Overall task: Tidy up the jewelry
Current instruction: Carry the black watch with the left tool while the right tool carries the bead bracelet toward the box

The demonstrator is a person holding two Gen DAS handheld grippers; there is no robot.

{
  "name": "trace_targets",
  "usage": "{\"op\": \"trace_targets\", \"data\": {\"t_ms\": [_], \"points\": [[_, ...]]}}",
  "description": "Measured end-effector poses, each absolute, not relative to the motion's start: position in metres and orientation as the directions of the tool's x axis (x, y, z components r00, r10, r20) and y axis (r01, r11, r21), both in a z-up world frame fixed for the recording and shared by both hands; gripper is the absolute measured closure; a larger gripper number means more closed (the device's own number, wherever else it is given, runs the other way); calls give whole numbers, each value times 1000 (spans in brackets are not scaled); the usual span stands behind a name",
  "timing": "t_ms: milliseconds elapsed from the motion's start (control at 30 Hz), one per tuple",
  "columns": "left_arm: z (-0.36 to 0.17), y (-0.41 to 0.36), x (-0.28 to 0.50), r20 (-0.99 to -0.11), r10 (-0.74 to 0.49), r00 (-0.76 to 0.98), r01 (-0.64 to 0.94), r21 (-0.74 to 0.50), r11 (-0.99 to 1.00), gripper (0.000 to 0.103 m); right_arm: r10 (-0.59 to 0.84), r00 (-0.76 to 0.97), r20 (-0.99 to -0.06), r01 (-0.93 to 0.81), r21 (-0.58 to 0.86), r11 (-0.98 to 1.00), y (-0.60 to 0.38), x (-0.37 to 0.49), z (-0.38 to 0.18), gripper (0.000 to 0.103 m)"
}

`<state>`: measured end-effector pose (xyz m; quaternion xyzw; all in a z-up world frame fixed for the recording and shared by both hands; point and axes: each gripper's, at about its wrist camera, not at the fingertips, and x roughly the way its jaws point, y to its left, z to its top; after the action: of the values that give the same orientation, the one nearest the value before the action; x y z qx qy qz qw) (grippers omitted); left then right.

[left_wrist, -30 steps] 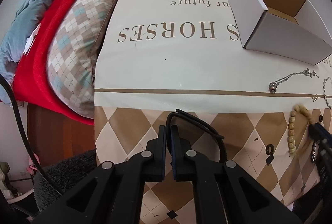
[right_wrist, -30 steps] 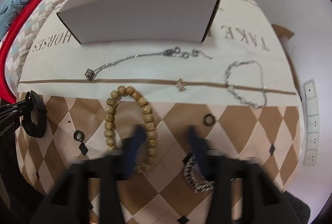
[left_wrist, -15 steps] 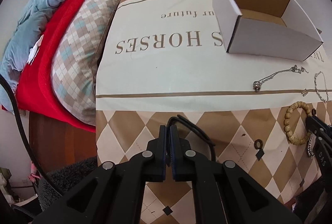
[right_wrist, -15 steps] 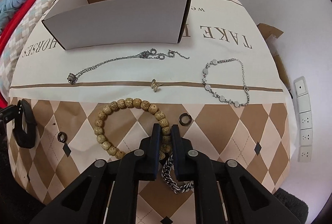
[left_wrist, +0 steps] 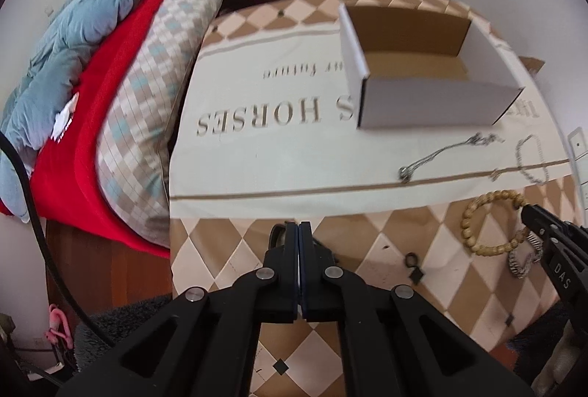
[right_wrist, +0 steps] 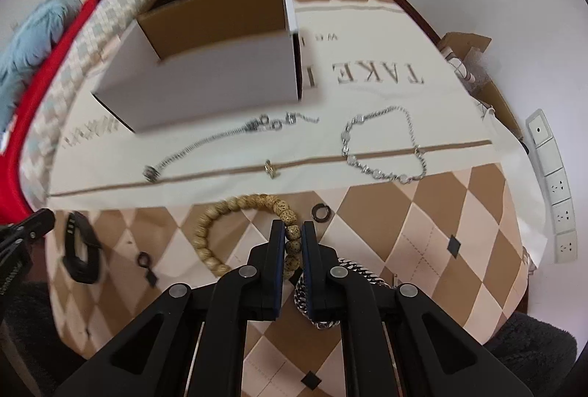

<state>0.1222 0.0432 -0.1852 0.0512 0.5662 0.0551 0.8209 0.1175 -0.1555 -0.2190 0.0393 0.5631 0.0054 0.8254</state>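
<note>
The right gripper (right_wrist: 293,231) has its jaws clenched on the wooden bead bracelet (right_wrist: 228,213); the left gripper (left_wrist: 298,231) grasps the black band (right_wrist: 79,250), jaws pressed together.

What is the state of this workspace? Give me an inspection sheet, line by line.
Surface: tablecloth with diamond pattern and printed words, lying flat.
Job's things: white box, open, looks empty; silver necklace, stone bracelet, gold charm, dark ring, small black ring and steel chain bracelet on the cloth.
Clutter: nothing seen on the cloth.
Grippers: left gripper shut on black band; right gripper shut on bead bracelet.
Cables: black cable at the left edge.
Surroundings: bed with red, blue and checked bedding; wall sockets; brown carton beside the table.
</note>
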Motion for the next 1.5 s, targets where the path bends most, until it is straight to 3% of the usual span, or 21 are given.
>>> {"op": "trace_targets", "data": {"t_ms": [533, 667, 767, 833, 867, 1133, 1167, 1233, 1500], "points": [[-92, 57, 142, -883, -43, 468, -29, -64, 998, 103, 164, 485, -859, 33, 206, 978, -183, 136, -140, 94], [-92, 68, 149, -889, -77, 452, -22, -98, 995, 101, 194, 510, -838, 7, 230, 973, -182, 141, -119, 94], [-126, 96, 149, -926, -115, 359, -112, -165, 980, 94, 203, 524, -827, -18, 228, 973, -176, 143, -109, 94], [-158, 113, 146, -950, -140, 279, -180, -195, 964, 64, 209, 525, -825, -26, 229, 973, -173, 144, -108, 94], [-168, 116, 144, -953, -150, 264, -198, -206, 958, 62, 213, 522, -826, -27, 233, 972, -173, 144, -109, 94], [-245, 105, 135, -986, -111, 123, -176, -131, 976, 64, 213, 482, -850, -12, 236, 972, -170, 144, -130, 94], [-249, 102, 135, -988, -99, 119, -170, -119, 978, 67, 211, 480, -852, -9, 236, 972, -170, 144, -131, 94], [-256, 97, 134, -990, -78, 120, -150, -96, 984, 100, 209, 478, -853, -7, 234, 972, -170, 143, -131, 94], [-238, 89, 123, -975, -66, 213, -124, -94, 988, 102, 220, 509, -832, -15, 247, 969, -172, 145, -114, 94]]}}
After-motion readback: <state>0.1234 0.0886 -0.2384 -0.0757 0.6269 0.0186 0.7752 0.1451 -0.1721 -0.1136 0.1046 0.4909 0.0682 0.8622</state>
